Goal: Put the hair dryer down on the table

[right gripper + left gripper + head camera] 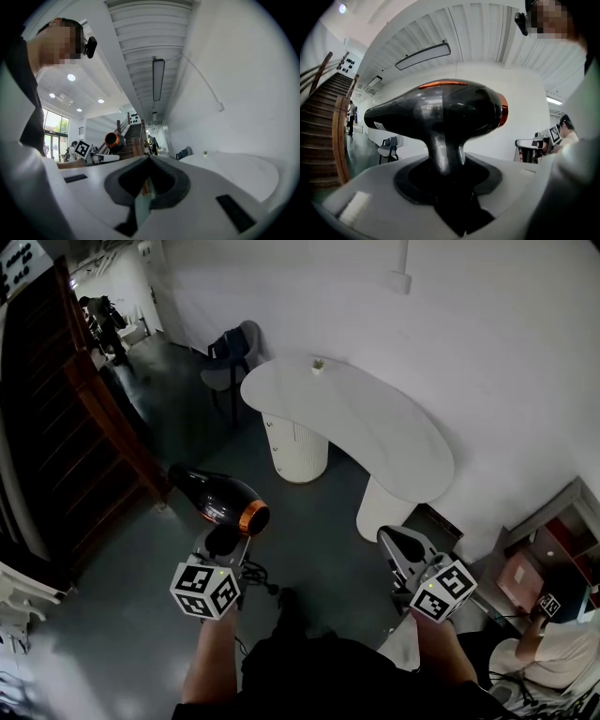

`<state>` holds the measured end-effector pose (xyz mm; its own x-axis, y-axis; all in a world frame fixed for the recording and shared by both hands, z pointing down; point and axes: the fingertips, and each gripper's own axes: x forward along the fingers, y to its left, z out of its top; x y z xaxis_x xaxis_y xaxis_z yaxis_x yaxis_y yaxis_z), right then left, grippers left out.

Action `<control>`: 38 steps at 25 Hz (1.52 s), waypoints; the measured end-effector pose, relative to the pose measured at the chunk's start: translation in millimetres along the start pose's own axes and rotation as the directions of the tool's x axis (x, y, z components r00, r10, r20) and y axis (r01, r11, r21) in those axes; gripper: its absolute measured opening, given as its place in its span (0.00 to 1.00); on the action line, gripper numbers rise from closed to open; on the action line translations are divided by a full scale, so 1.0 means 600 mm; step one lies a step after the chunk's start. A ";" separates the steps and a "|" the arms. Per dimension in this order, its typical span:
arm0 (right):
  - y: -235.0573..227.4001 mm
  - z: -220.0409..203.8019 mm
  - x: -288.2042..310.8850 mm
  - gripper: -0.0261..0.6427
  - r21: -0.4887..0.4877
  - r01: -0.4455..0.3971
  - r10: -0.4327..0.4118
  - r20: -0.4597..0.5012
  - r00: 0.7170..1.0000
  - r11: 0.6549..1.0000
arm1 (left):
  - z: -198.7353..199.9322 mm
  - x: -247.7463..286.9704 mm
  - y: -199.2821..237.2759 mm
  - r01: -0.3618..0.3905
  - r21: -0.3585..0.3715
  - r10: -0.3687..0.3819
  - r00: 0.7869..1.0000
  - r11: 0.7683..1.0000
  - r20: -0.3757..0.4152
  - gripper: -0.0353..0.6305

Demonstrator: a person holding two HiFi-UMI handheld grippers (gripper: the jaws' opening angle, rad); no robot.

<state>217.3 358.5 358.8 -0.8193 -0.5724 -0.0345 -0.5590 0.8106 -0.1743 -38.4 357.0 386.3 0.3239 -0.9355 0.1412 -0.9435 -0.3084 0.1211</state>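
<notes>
A black hair dryer with an orange ring at its back end hangs in the air over the dark floor, left of the white curved table. My left gripper is shut on its handle from below. In the left gripper view the hair dryer lies crosswise above the jaws, and its handle runs down into my left gripper. My right gripper is near the table's near end, shut and holding nothing. In the right gripper view my right gripper points toward the stairs, with the hair dryer at the left and the table at the right.
A small plant pot stands at the table's far edge, and a grey chair sits behind the table. A wooden staircase rises along the left. A person sits at the lower right, and others stand far back.
</notes>
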 end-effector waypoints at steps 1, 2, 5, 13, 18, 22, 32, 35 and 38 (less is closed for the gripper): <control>-0.009 -0.002 0.012 0.06 -0.001 0.005 -0.005 -0.003 1.000 1.000 | 0.000 0.013 0.011 0.002 0.001 -0.002 1.000 1.000 0.002 0.31; -0.019 -0.003 0.026 0.06 -0.002 0.011 -0.011 -0.006 1.000 1.000 | 0.001 0.027 0.023 0.005 0.002 -0.005 1.000 1.000 0.004 0.31; -0.049 -0.006 0.077 0.06 0.001 0.028 -0.028 -0.014 1.000 1.000 | 0.010 0.075 0.066 0.017 0.009 -0.017 1.000 1.000 0.006 0.31; -0.110 -0.001 0.244 0.06 0.010 0.033 -0.032 -0.035 0.999 0.999 | 0.051 0.191 0.195 0.042 0.031 -0.042 0.999 0.999 0.009 0.31; -0.124 -0.007 0.337 0.06 0.019 0.029 -0.028 -0.056 0.998 0.999 | 0.060 0.232 0.269 0.052 0.022 -0.052 0.999 0.998 0.003 0.31; -0.127 -0.003 0.403 0.06 0.013 0.025 -0.024 -0.064 0.998 1.000 | 0.063 0.249 0.326 0.052 0.006 -0.052 0.999 0.999 0.004 0.31; -0.135 -0.011 0.500 0.06 0.020 0.011 -0.009 -0.076 0.997 1.000 | 0.074 0.280 0.417 0.040 -0.003 -0.040 0.999 0.999 0.010 0.31; -0.159 -0.016 0.520 0.06 0.033 0.011 -0.008 -0.073 0.997 0.999 | 0.072 0.303 0.429 0.040 0.000 -0.040 0.999 0.999 -0.004 0.31; -0.187 -0.023 0.545 0.06 0.052 0.004 0.000 -0.069 0.998 0.999 | 0.070 0.328 0.442 0.034 0.004 -0.034 0.999 0.999 -0.018 0.31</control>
<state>10.3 81.8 380.9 -0.8259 -0.5628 0.0332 -0.5548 0.8008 -0.2256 -227.8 83.7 404.9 0.3570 -0.9212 0.1549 -0.9322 -0.3407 0.1223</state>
